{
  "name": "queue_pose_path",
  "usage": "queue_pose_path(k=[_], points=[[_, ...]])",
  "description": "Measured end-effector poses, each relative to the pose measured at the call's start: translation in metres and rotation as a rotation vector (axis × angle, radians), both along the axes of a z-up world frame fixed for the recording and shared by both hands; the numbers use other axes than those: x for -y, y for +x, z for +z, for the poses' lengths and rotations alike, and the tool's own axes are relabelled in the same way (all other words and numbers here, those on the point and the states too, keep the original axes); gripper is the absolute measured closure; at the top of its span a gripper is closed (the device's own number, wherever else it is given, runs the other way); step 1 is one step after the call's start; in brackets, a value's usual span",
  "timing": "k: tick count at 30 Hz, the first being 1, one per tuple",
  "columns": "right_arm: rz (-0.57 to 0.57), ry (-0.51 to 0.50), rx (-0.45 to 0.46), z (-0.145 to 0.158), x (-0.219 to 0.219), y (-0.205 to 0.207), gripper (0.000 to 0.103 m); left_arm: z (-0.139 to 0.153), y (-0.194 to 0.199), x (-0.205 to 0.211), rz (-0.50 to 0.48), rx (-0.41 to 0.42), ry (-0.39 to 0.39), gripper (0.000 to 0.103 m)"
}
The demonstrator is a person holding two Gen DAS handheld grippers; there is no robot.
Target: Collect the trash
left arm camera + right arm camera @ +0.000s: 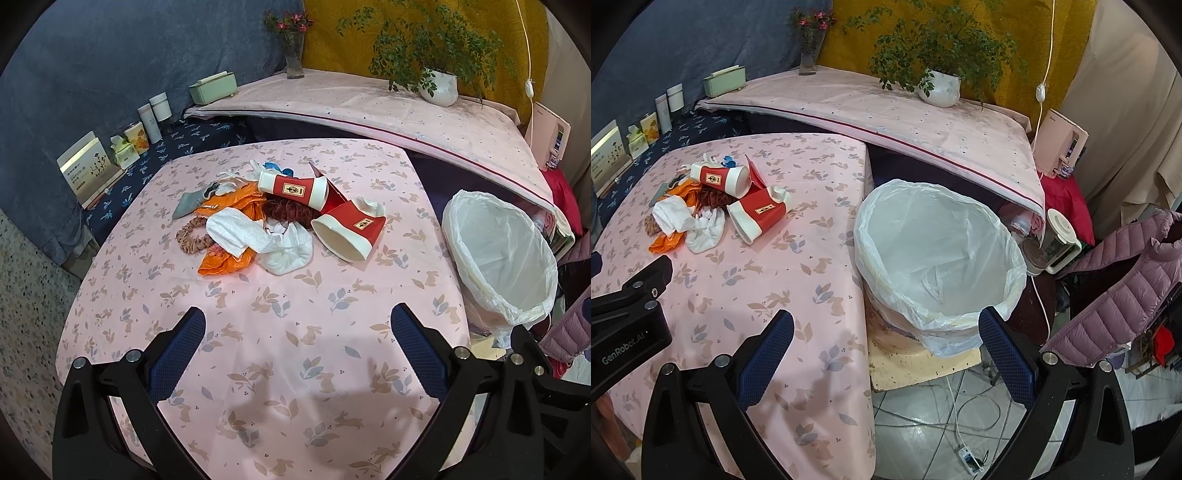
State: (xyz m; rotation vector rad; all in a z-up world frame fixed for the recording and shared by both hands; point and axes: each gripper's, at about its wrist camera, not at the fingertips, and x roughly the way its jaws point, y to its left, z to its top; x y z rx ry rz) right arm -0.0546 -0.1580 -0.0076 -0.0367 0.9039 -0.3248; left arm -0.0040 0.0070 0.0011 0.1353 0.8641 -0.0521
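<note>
Pink-clothed table bears 2 red cups, tissues, perhaps scrunchies.

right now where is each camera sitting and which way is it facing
Left wrist: on the left gripper, above the near table edge, facing the trash pile, bin to its right; its own open fingers show.
Right wrist: on the right gripper, over the table's right edge, facing the bin; its own open fingers and the left gripper show.
Shared: pile, bin, table, potted plant.
</note>
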Motion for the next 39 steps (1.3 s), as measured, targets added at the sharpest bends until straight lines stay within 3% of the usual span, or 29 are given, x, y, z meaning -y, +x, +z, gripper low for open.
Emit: queue_pose_path(k=[19,39], points=[[-0.013,-0.012,0.007,-0.003,0.002,0.005,0.007,-0.002,0.006,0.004,-0.004,-0.002,0.002,0.007],[-0.021,0.004,0.048,-0.004,-0.028,0.037,0.007,-0.02,0.038,-0.045,0.064,-0.022,-0.032,0.007]])
